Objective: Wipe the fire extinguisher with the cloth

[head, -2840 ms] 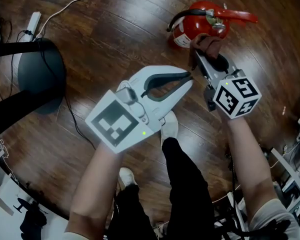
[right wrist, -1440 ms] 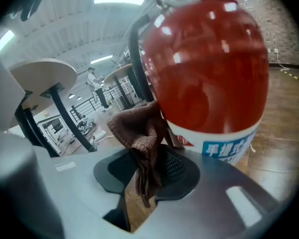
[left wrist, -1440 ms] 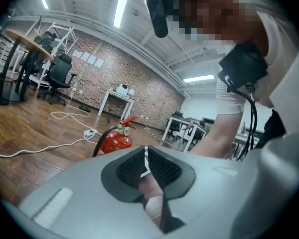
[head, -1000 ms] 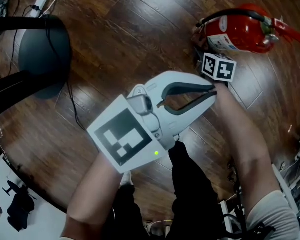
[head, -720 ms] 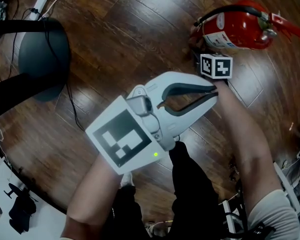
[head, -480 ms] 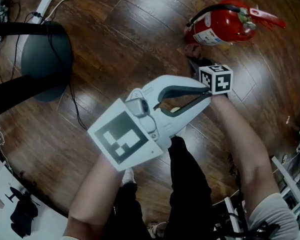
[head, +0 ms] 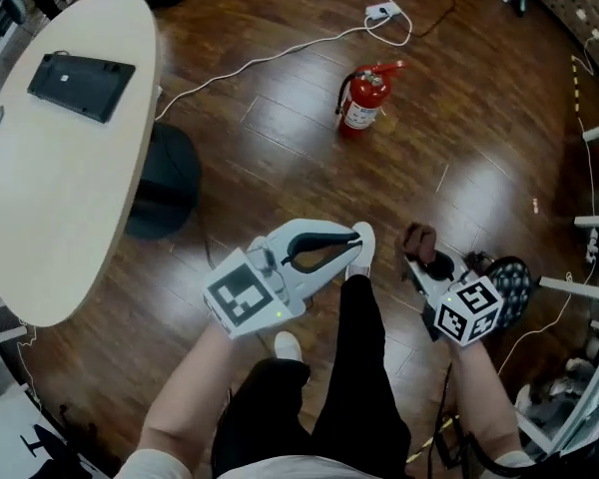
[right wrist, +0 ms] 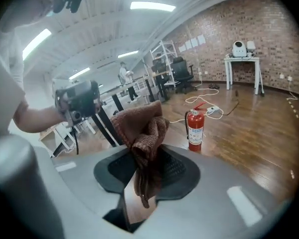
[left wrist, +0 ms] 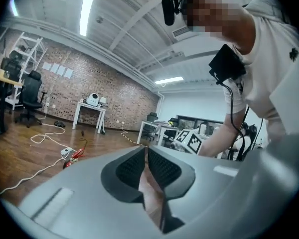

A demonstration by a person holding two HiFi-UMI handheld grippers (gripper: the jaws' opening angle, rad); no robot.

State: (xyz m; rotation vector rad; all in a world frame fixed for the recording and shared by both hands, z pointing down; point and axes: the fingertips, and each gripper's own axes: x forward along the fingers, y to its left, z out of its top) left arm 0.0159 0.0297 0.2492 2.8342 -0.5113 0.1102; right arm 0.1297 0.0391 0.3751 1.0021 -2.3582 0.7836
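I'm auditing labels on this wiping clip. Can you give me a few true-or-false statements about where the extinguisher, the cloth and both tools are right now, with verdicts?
1. The fire extinguisher stands upright on the wooden floor. True.
2. The right tool is shut on the cloth. True.
3. The left tool grips the extinguisher's handle. False: its jaws are shut on nothing, well away from the extinguisher.
4. The cloth is pressed against the extinguisher. False: it is held apart from it, with bare floor between them.
5. A black device lies on the white table. True.
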